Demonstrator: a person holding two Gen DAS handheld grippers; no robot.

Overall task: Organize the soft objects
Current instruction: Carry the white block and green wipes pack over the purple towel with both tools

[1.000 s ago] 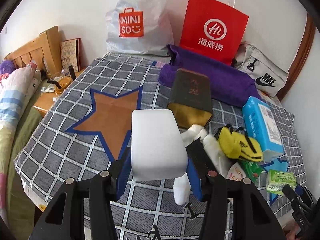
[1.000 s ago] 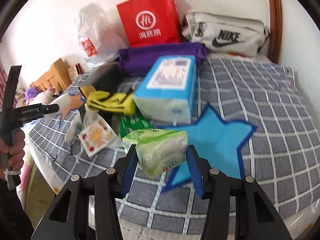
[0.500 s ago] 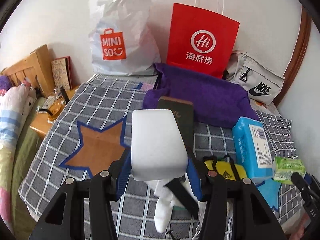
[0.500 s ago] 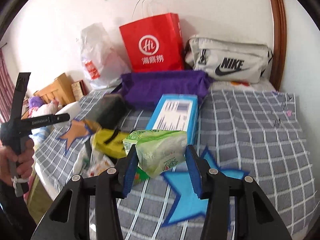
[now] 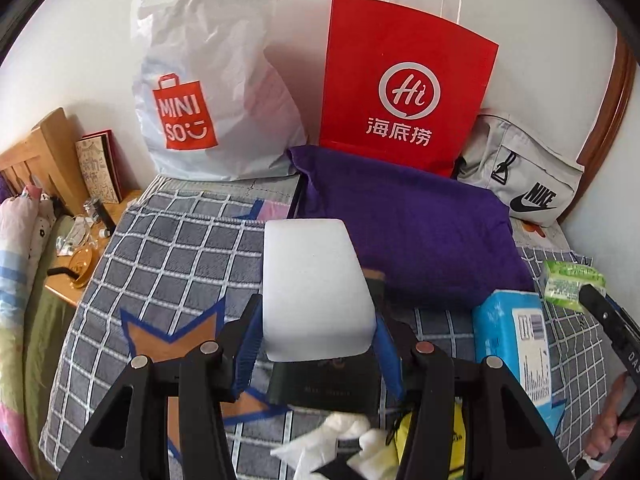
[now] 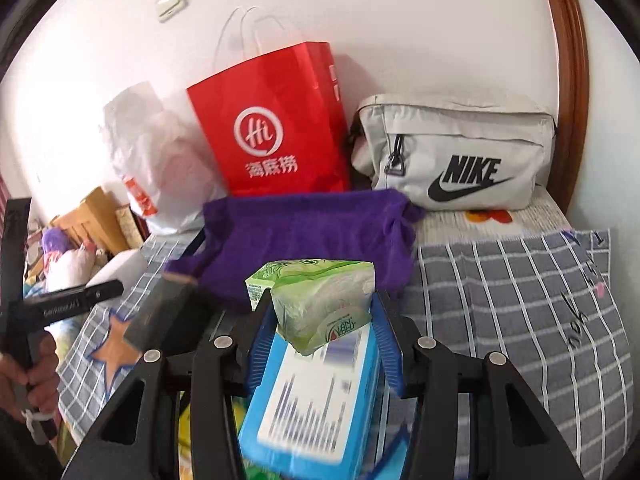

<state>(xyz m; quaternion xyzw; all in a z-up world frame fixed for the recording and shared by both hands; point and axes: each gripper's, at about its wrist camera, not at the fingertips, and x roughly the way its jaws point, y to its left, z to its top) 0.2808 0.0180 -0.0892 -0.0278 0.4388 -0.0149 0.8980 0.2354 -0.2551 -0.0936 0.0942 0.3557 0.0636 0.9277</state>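
L hand-held gripper [image 5: 316,348] level, clamps white sponge [image 5: 314,290]; R hand-held gripper [image 6: 320,336] clamps green tissue pack [image 6: 320,300].

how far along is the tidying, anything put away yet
Nothing visibly put away yet. In hand: the left gripper holds a white foam block, and the right gripper holds a green tissue pack, both lifted toward the purple cloth. Left on the bed: blue tissue pack, dark box, white cloth, yellow item.
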